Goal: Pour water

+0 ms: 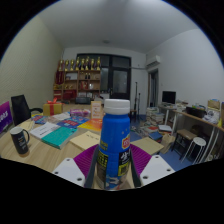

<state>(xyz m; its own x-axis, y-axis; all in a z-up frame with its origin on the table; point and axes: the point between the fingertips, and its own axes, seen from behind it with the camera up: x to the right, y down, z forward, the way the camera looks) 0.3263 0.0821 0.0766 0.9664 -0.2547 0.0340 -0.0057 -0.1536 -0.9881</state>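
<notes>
The gripper (113, 165) has its two fingers part way open, with a blue bottle (115, 143) standing right in the middle of them. The purple pads (87, 159) sit close on both sides of the bottle. It looks like they pinch it, but I cannot tell for sure if both pads press on it. The white finger tips (70, 171) are wide and flat.

The bottle is tall and round, made of shiny blue plastic. It has a white cap (116, 105) on top. A label with red and white marks wraps around its lower part. The bottle stands up straight.

Beyond the fingers is a long wooden table (40, 152) with a smooth, light top. Lots of flat books and papers (58, 135) lie on it in many colours. A black mug (20, 141) with a handle stands off to the left on the table. Far back, a shelf (80, 76) full of small things stands against the wall.
</notes>
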